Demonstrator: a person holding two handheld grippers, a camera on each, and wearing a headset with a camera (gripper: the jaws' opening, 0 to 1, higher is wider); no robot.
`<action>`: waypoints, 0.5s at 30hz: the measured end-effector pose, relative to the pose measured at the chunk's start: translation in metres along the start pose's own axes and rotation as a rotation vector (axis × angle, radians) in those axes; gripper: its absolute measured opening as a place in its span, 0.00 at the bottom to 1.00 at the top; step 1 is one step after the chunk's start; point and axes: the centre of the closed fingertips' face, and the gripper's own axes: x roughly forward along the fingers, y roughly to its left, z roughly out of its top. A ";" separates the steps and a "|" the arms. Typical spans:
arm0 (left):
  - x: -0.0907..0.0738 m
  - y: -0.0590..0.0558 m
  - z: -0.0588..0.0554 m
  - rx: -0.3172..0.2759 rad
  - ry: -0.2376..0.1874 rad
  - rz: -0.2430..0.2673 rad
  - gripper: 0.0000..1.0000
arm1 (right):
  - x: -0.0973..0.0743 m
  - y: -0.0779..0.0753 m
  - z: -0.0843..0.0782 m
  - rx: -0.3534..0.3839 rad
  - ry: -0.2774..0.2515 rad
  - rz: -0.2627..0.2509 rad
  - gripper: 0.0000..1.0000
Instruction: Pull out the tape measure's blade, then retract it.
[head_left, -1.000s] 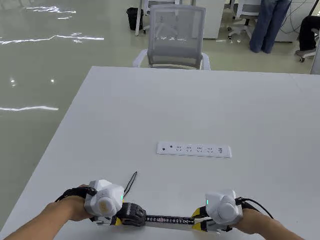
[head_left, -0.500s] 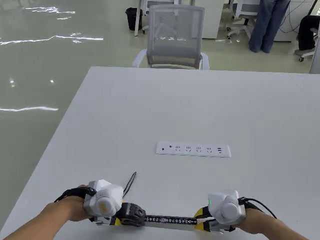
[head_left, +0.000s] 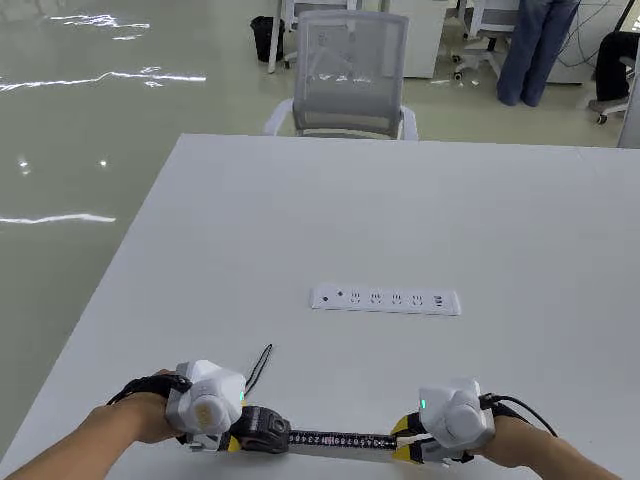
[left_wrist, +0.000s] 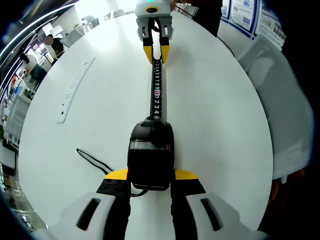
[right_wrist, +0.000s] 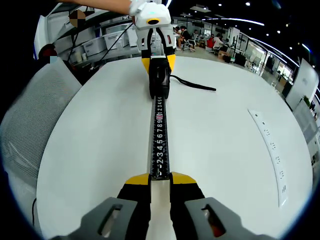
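Note:
A black tape measure case (head_left: 263, 429) rests at the near edge of the white table, with my left gripper (head_left: 236, 430) shut on it; in the left gripper view the case (left_wrist: 151, 154) fills the space between the yellow-tipped jaws. Its black blade (head_left: 340, 439) with white numerals runs to the right, lying flat on the tabletop. My right gripper (head_left: 402, 440) is shut on the blade's end, and in the right gripper view the blade (right_wrist: 159, 137) stretches from my jaws to the case (right_wrist: 159, 76). A thin black wrist strap (head_left: 260, 366) trails from the case.
A white power strip (head_left: 385, 298) lies mid-table, well beyond the tape. A grey mesh office chair (head_left: 350, 75) stands at the far edge. A person's legs (head_left: 537, 45) show at the back right. The table's near edge runs just below both grippers.
My right gripper has shifted a little to the right, drawing slightly more blade out of the case. The left gripper and the case have stayed put.

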 end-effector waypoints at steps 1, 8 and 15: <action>0.000 0.000 0.000 0.000 0.000 0.000 0.26 | 0.000 0.000 0.000 0.000 0.000 -0.001 0.12; 0.000 0.001 0.000 0.000 0.000 0.000 0.26 | -0.002 0.000 -0.002 0.007 0.004 0.002 0.11; 0.000 0.001 -0.001 0.000 0.002 -0.001 0.26 | -0.005 0.000 -0.005 0.007 0.006 0.004 0.11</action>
